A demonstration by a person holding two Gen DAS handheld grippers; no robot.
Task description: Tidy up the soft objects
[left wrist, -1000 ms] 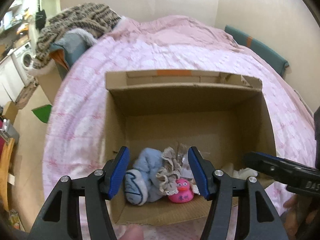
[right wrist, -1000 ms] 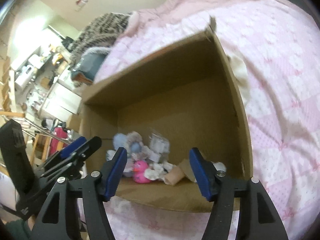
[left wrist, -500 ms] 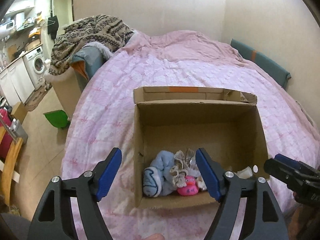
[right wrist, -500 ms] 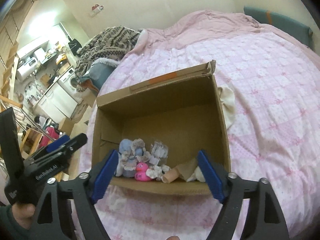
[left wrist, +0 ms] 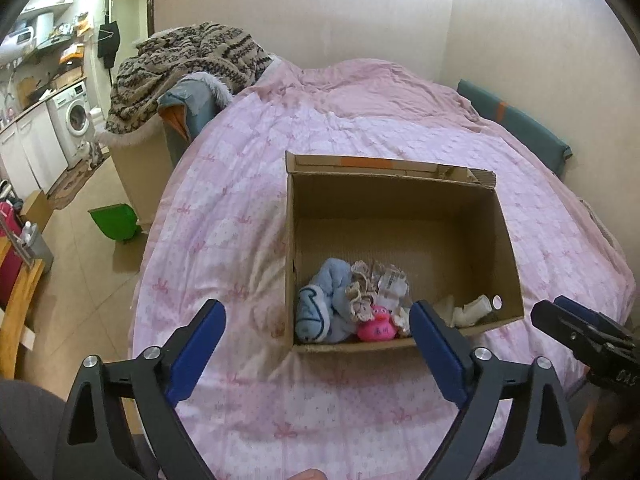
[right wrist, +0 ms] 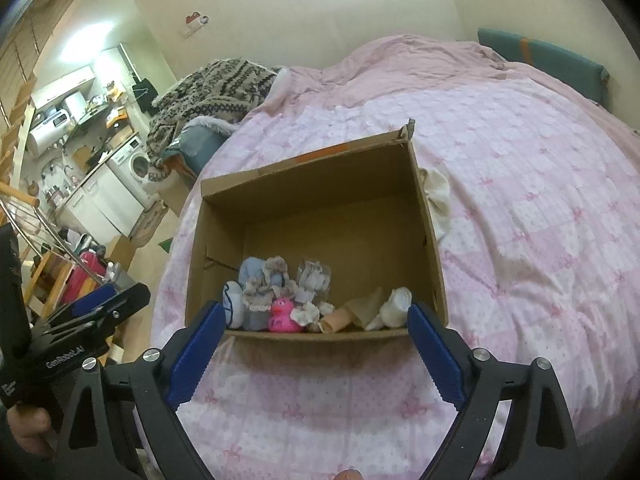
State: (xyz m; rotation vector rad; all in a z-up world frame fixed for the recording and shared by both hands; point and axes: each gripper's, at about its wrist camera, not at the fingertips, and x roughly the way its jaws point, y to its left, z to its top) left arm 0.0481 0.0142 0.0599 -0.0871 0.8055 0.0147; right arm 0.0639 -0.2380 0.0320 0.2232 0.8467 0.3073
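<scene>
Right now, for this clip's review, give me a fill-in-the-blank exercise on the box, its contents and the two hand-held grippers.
1. The bright pink rubber duck lies inside the brown ____ box.
2. The box rests on a bed with a ____ floral quilt.
3. The left hand-held gripper and right hand-held gripper both have their jaws ____.
4. A cream cloth lies ____ the box, against its right wall.

Missing words: cardboard; pink; open; outside

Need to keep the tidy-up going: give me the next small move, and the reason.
Probably swing the right gripper, open and empty, toward the cream cloth lying on the bedspread against the cardboard box outer right wall. The other soft things already sit inside; that cloth alone looks left out.
</scene>
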